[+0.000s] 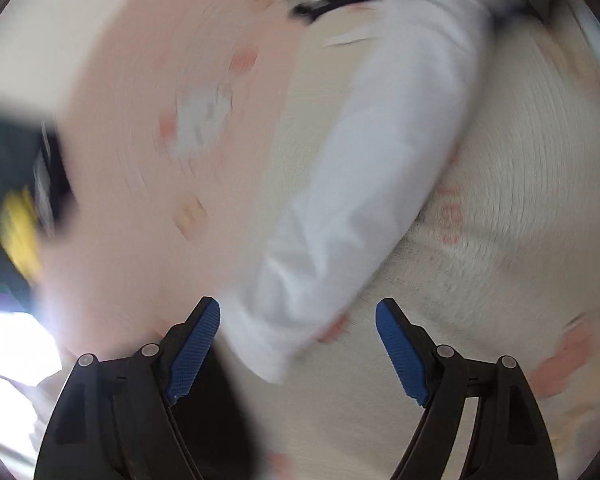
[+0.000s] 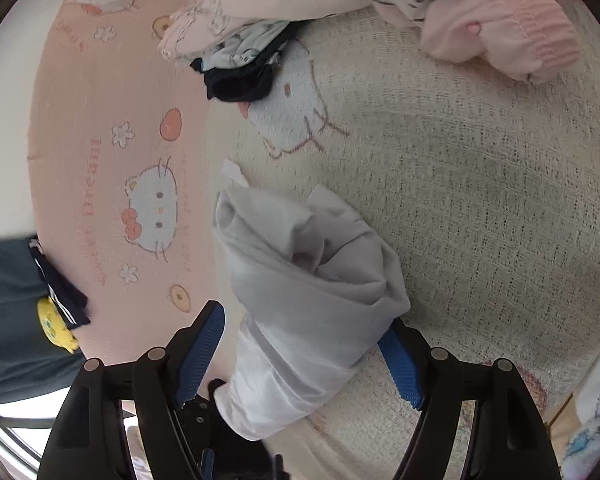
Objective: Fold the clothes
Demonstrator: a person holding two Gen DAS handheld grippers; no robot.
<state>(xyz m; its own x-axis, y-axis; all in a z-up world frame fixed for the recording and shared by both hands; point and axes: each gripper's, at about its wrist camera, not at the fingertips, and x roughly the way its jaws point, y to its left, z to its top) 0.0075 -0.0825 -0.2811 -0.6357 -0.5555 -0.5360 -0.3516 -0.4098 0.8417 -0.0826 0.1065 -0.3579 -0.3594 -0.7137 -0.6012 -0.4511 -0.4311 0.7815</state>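
Left wrist view heavily motion-blurred; right sharp, daylight seemingly from lower left.

A rolled white garment lies between the open jaws of the right gripper, on a cartoon-print blanket

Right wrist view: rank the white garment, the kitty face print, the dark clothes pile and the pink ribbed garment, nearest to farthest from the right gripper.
From the right gripper:
1. White garment, between its open fingers.
2. Kitty face print, up and left on the pink blanket.
3. Dark clothes pile, farther up.
4. Pink ribbed garment, top right.
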